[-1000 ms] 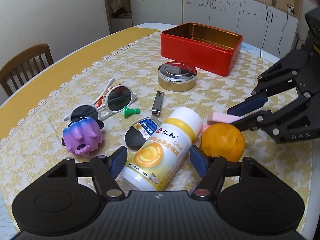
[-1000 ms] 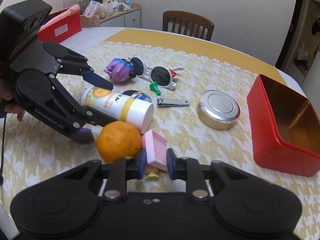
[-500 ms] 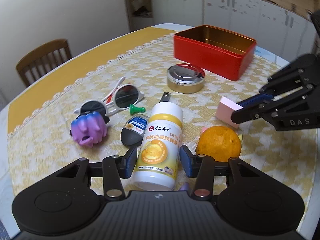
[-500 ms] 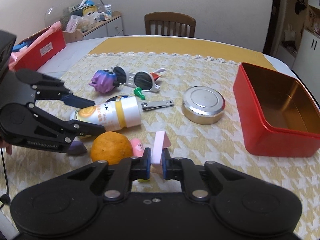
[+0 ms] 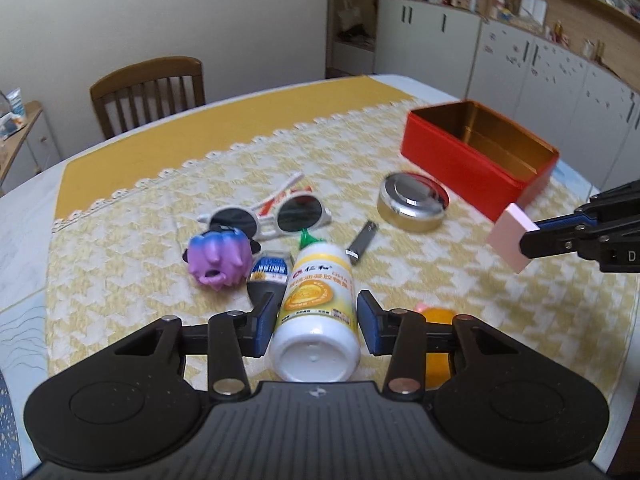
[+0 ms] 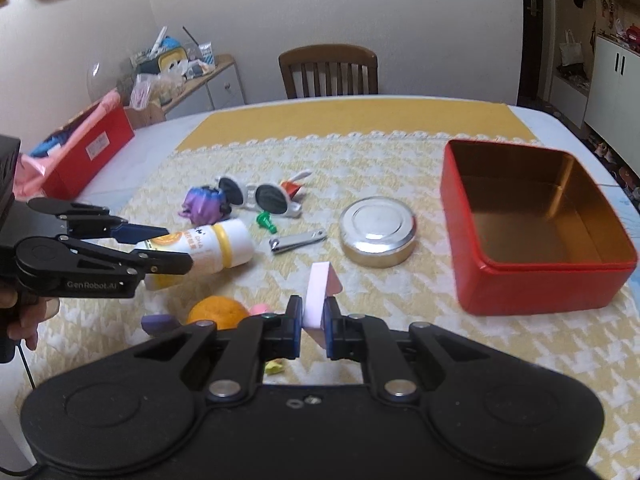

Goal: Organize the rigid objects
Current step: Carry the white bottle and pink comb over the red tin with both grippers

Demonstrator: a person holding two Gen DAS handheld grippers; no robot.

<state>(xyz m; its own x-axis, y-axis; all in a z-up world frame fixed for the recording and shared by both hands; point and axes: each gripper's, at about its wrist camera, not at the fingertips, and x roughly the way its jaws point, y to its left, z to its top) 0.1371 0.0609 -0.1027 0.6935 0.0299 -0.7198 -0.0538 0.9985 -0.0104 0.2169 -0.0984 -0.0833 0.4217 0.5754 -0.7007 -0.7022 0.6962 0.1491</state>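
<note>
My left gripper (image 5: 318,326) is shut on a white and yellow pill bottle (image 5: 318,304) and holds it off the cloth; the bottle also shows in the right wrist view (image 6: 212,244). My right gripper (image 6: 313,330) is shut on a pink block (image 6: 318,294), lifted above the table; the block also shows in the left wrist view (image 5: 514,240). An open red tin (image 6: 536,224) with a gold inside stands at the right. It looks empty.
On the yellow checked cloth lie white sunglasses (image 5: 276,216), a purple toy (image 5: 218,258), a green pawn (image 6: 265,220), nail clippers (image 6: 298,240), a round silver tin (image 6: 377,230), an orange (image 6: 218,312) and small soft bits. A chair (image 6: 328,70) stands behind.
Both grippers have risen and pulled back. The left one closed on the bottle and lifted it. The right one lifted the pink block off the table, toward the red tin.
</note>
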